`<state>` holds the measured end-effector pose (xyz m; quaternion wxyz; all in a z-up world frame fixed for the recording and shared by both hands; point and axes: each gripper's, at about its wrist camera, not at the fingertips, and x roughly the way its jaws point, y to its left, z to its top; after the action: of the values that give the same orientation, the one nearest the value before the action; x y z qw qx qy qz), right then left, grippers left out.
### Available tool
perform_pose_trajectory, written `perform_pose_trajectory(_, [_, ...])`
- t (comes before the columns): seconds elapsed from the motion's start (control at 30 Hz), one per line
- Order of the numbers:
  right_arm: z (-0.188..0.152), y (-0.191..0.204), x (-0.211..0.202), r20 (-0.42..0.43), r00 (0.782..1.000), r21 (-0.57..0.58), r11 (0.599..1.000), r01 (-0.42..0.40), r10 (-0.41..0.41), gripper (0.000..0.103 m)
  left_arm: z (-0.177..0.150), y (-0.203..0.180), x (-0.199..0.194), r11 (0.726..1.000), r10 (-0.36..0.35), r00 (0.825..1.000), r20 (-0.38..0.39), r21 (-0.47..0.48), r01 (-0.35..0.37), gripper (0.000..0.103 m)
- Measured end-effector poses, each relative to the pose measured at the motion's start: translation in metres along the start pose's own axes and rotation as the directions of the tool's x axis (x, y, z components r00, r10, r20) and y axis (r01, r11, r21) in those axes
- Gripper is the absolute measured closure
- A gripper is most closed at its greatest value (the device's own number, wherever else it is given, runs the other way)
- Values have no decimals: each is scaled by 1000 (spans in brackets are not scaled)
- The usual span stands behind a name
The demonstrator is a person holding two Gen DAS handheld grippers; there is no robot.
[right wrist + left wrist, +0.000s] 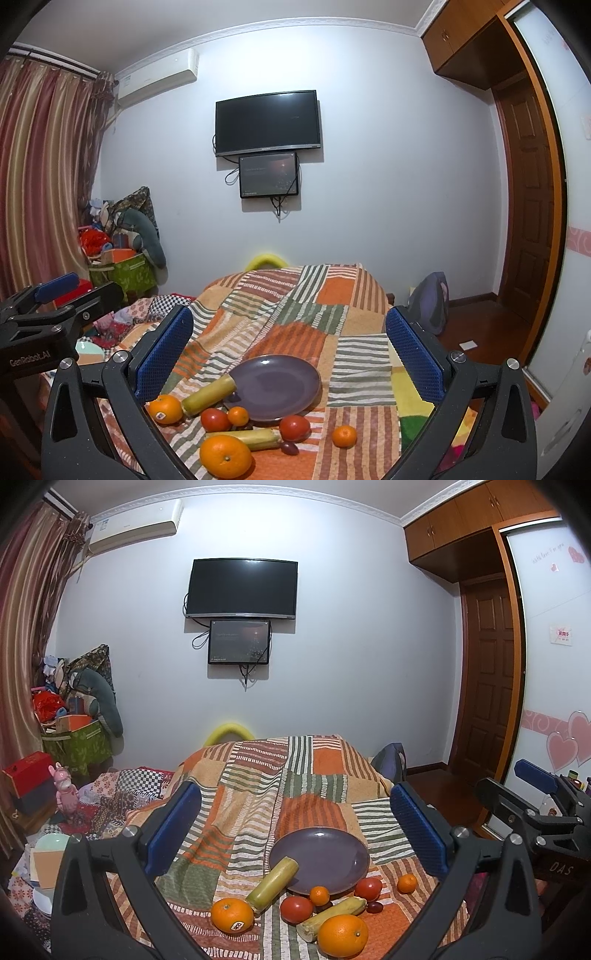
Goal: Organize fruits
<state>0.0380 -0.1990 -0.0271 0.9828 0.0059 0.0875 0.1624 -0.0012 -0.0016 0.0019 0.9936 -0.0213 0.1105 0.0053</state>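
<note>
An empty purple plate [325,853] [280,384] lies on a striped patchwork cloth [258,794]. Around its near rim lie two large oranges [232,915] [342,935], two small mandarins [319,895] [406,883], two tomatoes [296,909] [368,888], two yellow-green stalk pieces [272,883] [332,915] and a dark grape [375,907]. My left gripper [295,830] is open and empty above the fruit. My right gripper [288,354] is open and empty, beside the left; it also shows at the right edge of the left wrist view [535,786].
The cloth covers a raised surface that drops off at the far end and right side. Bedding and toys [66,794] lie to the left, a bag [432,302] on the wooden floor to the right, a wardrobe [554,664] at far right.
</note>
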Motion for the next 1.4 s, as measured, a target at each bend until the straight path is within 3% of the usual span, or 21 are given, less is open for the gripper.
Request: perform_pose_trajectory(1.4, [-2, 5, 3, -15, 999, -26, 999, -35, 35, 0, -3, -5, -1, 1000, -4, 1000, 1, 25, 4, 0])
